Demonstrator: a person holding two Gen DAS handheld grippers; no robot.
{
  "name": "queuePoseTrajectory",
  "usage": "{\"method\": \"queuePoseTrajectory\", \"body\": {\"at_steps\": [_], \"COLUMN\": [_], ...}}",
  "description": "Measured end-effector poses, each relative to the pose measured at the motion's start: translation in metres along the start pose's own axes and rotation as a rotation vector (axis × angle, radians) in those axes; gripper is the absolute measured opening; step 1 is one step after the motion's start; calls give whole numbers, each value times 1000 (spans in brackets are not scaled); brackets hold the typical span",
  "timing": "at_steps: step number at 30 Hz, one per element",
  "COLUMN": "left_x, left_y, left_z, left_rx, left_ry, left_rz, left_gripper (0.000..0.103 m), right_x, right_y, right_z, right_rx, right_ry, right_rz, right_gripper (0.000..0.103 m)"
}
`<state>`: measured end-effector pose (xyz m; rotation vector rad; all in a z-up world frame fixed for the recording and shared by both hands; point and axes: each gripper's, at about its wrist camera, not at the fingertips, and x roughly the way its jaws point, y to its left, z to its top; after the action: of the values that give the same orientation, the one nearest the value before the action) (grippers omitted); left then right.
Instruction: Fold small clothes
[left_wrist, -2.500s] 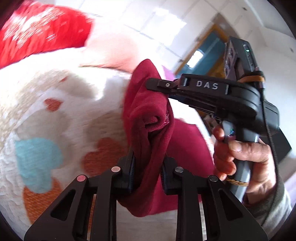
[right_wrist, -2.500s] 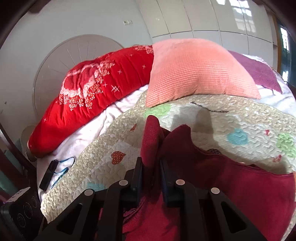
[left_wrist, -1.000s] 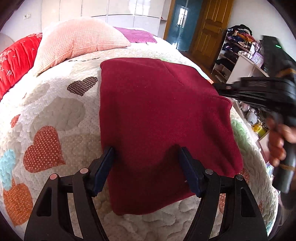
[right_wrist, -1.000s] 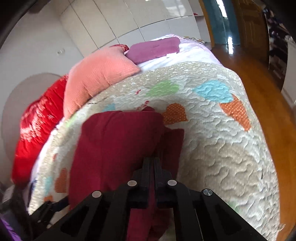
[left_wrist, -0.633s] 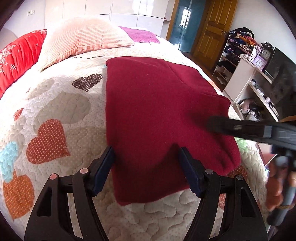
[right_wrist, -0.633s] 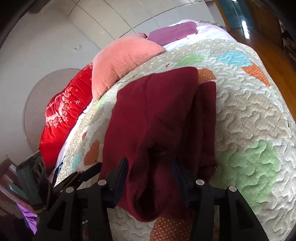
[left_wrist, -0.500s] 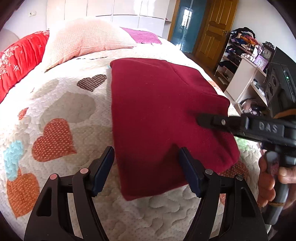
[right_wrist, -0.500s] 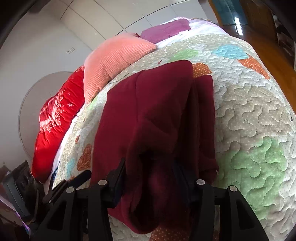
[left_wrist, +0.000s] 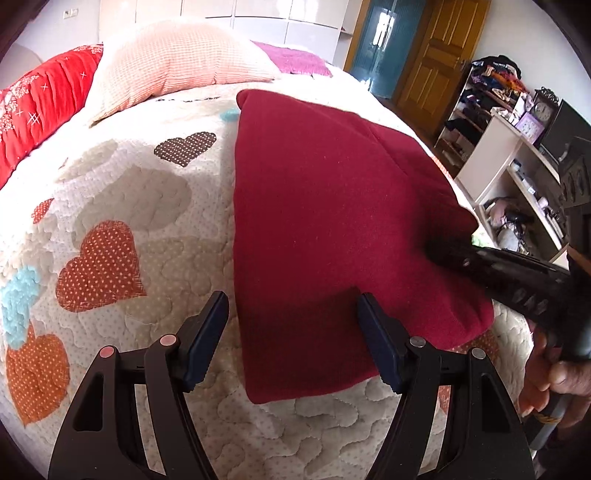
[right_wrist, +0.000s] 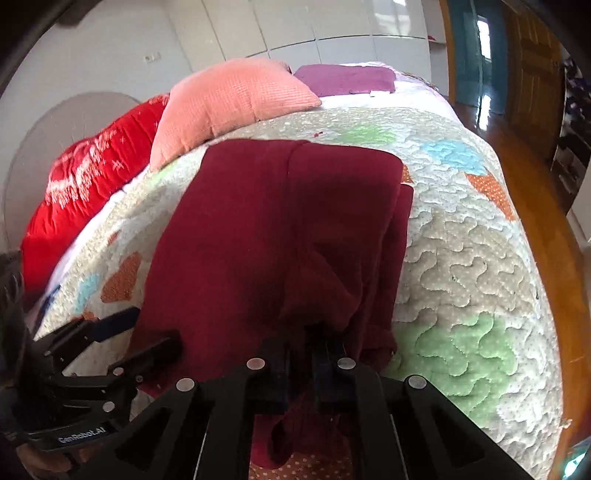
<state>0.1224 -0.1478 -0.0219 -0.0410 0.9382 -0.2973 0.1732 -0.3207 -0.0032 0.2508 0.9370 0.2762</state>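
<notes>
A dark red garment (left_wrist: 332, 206) lies folded flat on the heart-patterned quilt (left_wrist: 110, 221). My left gripper (left_wrist: 291, 314) is open and empty, its fingers straddling the garment's near left edge just above the cloth. In the right wrist view the same garment (right_wrist: 266, 229) shows, with a bunched fold at its near right side. My right gripper (right_wrist: 312, 350) is shut on that bunched near edge. It also shows in the left wrist view (left_wrist: 436, 251), at the garment's right edge. The left gripper shows in the right wrist view (right_wrist: 147, 332), at the garment's left corner.
A pink pillow (left_wrist: 177, 70), a red quilted cover (left_wrist: 40, 107) and a purple cloth (right_wrist: 347, 79) lie at the bed's head. A shelf unit (left_wrist: 517, 155) and wooden door (left_wrist: 439, 51) stand right of the bed, above wood floor (right_wrist: 535, 206).
My left gripper let go of the garment earlier and has drawn back and left, staying open. My right gripper, open half a second ago, has closed on the bunched near edge.
</notes>
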Motion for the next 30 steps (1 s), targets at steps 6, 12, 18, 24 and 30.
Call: {"method": "queuePoseTrajectory", "body": {"at_steps": [6,12,18,24,30], "left_x": [-4,15,33,35,-7], "left_y": [15,29,26,23,22], "left_z": [12,28,39,41,29], "left_rx": [-55,-105,-82,-60,-1], "left_ry": [-20,4,8,-14,-62], "left_rz": [-2,-39,-75,-131,-117], "left_gripper": [71,77,82,69,51], "right_x": [-20,11,41,35,-3], "right_y": [-14,-29,-40,-28,-2], "right_z": [4,16,23,24,18], "right_rx": [70,133,170,156,127], "right_ry": [-87,-52,-45,-54,-92], "right_rz": [-6,21,104,155,208], "right_gripper": [58,74,85,54,47]}}
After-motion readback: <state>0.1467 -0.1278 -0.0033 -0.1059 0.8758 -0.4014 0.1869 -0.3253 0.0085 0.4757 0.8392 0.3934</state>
